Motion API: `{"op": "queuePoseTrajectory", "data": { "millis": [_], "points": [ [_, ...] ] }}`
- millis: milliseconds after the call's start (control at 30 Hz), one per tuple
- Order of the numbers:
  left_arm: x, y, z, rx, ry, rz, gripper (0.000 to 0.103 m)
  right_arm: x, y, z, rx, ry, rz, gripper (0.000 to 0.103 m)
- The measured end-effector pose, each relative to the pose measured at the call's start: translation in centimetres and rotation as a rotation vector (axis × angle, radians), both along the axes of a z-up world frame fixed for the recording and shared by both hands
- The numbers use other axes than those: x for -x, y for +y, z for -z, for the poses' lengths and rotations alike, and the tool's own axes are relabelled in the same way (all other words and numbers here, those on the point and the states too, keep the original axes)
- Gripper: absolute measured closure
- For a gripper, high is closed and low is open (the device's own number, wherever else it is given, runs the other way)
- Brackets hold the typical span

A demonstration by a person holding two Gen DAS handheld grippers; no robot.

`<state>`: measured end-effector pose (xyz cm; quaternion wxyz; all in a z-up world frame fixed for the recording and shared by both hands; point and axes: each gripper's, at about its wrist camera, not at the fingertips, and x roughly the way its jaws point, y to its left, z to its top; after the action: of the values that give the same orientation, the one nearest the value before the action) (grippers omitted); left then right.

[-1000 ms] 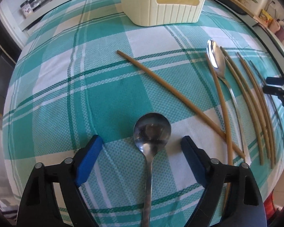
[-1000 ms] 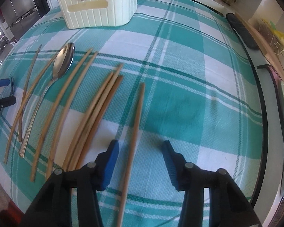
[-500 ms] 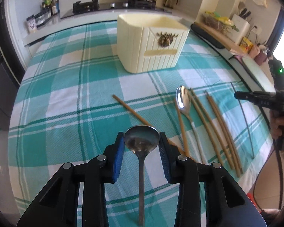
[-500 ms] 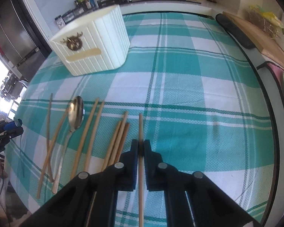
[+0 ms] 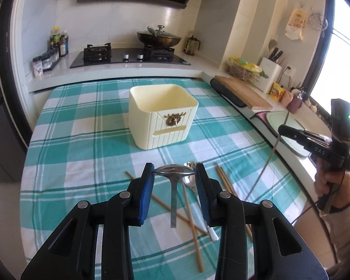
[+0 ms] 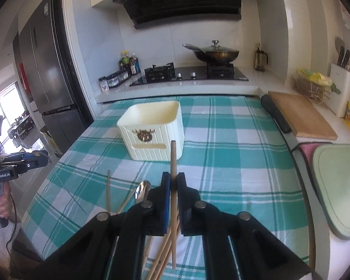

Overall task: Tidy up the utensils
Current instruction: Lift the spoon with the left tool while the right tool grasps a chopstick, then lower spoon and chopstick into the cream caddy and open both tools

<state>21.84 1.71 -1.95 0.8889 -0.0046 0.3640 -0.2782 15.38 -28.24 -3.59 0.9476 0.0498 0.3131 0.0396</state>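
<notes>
My left gripper [image 5: 175, 175] is shut on the bowl of a steel spoon [image 5: 173, 194] and holds it above the table, handle hanging down. My right gripper [image 6: 173, 182] is shut on a wooden chopstick [image 6: 173, 161] and holds it raised, tip pointing at the cream utensil holder [image 6: 155, 130]. The holder [image 5: 162, 114] stands open-topped in the middle of the table, ahead of both grippers. A second spoon [image 5: 191, 182] and several chopsticks [image 5: 193, 212] lie on the cloth below.
The table has a teal checked cloth [image 5: 81, 144]. A wooden cutting board [image 6: 301, 116] and a green board [image 6: 338, 179] lie on the counter to the right. A stove with a wok [image 5: 159, 38] stands behind. A fridge [image 6: 46, 74] is at the left.
Both grippers closed, the left on the spoon and the right on a chopstick, then lifted them off the cloth. Both views have tilted up toward the holder and the kitchen.
</notes>
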Motion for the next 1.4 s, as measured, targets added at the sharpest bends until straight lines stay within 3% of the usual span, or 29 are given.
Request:
{"op": "queuePoseTrajectory", "data": {
  "millis": [200,400,533,667,933,1167,1233,1267,1300,1400],
  "points": [
    [-3.0,-1.0,-4.2,0.044,-0.02,0.015,0.067,-3.3,1.5,-3.6,0.011,-0.068,-0.029,0.097],
    [-8.8,-2.4,-11.2,0.101,-0.122,-0.026,0.067,-8.5,3.0,-9.9,0.039,-0.22,-0.035,0.097],
    [-13.4,-4.2,-13.6,0.096,-0.202,-0.097,0.067,-12.4,3.6,-12.8,0.047,-0.317,-0.013,0.097],
    [-18.4,-6.3,-11.7,0.066,-0.166,-0.131,0.067,-17.1,4.3,-11.7,0.069,-0.3,-0.002,0.097],
    [-25.3,-9.5,-2.5,-0.023,0.096,-0.113,0.068,-26.0,3.3,-3.0,0.031,0.046,-0.027,0.097],
    [-25.7,-10.8,1.3,-0.036,0.165,-0.122,0.064,-27.4,3.4,-0.7,0.003,0.112,-0.032,0.093],
    [-25.2,-10.7,1.1,-0.012,0.169,-0.135,0.053,-27.4,3.4,-0.8,0.0,0.109,-0.032,0.085],
    [-24.8,-10.4,0.8,-0.009,0.162,-0.147,0.05,-27.3,3.5,-0.9,-0.001,0.105,-0.03,0.075],
    [-24.3,-10.1,0.6,0.001,0.161,-0.14,0.049,-26.9,3.5,-1.1,-0.005,0.1,-0.03,0.071],
    [-21.5,-8.8,-0.2,-0.006,0.135,-0.118,0.039,-25.2,3.3,-1.9,-0.025,0.084,-0.044,0.068]
  ]
}}
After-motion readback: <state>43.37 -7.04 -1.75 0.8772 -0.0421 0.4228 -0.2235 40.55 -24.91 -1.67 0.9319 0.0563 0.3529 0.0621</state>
